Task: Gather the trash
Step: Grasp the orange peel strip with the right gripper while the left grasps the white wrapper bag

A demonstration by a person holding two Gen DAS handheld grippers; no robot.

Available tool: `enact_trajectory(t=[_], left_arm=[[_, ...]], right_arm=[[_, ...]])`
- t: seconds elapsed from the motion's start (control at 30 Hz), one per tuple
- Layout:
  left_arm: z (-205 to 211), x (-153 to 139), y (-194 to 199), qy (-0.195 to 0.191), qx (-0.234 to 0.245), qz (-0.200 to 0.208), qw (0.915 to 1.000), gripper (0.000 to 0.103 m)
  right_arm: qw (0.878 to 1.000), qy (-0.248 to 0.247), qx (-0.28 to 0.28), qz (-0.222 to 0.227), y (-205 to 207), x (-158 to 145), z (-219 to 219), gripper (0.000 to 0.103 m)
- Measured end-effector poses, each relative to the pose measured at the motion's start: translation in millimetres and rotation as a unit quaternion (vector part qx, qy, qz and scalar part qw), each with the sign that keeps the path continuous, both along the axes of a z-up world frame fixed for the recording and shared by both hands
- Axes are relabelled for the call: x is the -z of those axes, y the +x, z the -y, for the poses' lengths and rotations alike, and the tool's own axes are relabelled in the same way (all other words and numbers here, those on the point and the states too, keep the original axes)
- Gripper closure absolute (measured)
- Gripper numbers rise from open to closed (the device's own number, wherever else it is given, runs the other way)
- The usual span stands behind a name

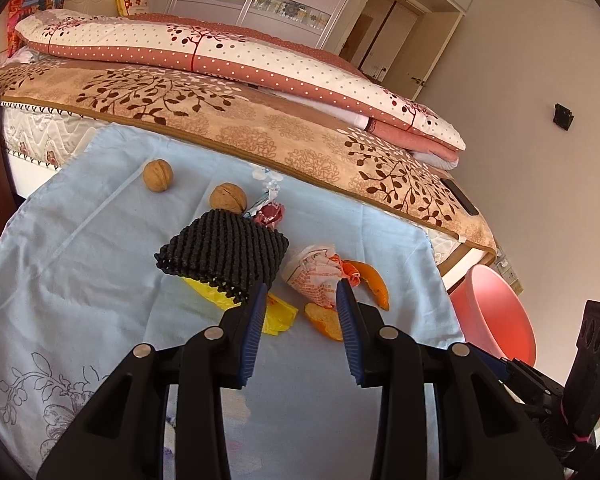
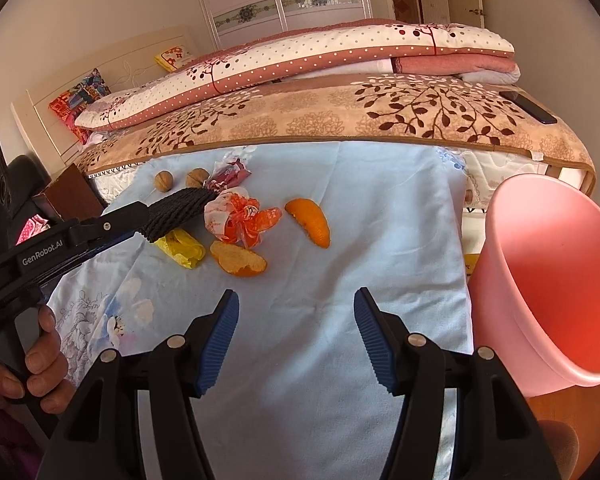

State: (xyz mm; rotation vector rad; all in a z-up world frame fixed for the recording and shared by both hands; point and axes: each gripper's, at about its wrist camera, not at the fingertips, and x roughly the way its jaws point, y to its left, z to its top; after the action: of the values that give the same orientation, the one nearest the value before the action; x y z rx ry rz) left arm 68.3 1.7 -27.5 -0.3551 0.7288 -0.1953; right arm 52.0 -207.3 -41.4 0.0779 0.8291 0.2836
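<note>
Trash lies on a light blue cloth (image 1: 100,280): a black woven mat (image 1: 224,252), a crumpled yellow bag (image 1: 276,312), a white-and-orange wrapper (image 1: 316,276), two orange peels (image 1: 376,284) (image 1: 326,320), a red wrapper (image 1: 270,214) and two walnuts (image 1: 158,175) (image 1: 228,198). My left gripper (image 1: 302,292) is open, its left finger at the mat's edge, its right finger by the wrapper. In the right wrist view the left gripper (image 2: 148,212) seems to touch the mat (image 2: 178,210). My right gripper (image 2: 296,300) is open and empty over bare cloth (image 2: 380,220), nearer than the peels (image 2: 310,220) (image 2: 238,262).
A pink bin (image 2: 548,280) stands tilted at the cloth's right edge, also in the left wrist view (image 1: 496,312). A bed with folded quilts (image 2: 320,60) lies behind the cloth, with a black phone (image 2: 534,108) on its blanket.
</note>
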Motion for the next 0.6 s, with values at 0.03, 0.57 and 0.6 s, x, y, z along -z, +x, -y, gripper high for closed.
enact_trajectory(t=[0.03, 0.57, 0.6], left_arm=[[-1.3, 1.5, 1.8, -0.001, -0.001, -0.003, 1.0, 0.067], [18.9, 7.4, 35.0, -0.001, 0.04, -0.03, 0.9987, 0.067], [19.9, 9.0, 38.4, -0.003, 0.041, -0.035, 0.9985, 0.067]], right_arm=[[1.0, -0.002, -0.003, 0.002, 5.5, -0.4, -1.2, 0.044], [0.997, -0.042, -0.049, -0.053, 121.3, 37.7, -23.8, 0.05], [0.996, -0.042, -0.05, -0.055, 123.8, 39.4, -24.6, 0.054]])
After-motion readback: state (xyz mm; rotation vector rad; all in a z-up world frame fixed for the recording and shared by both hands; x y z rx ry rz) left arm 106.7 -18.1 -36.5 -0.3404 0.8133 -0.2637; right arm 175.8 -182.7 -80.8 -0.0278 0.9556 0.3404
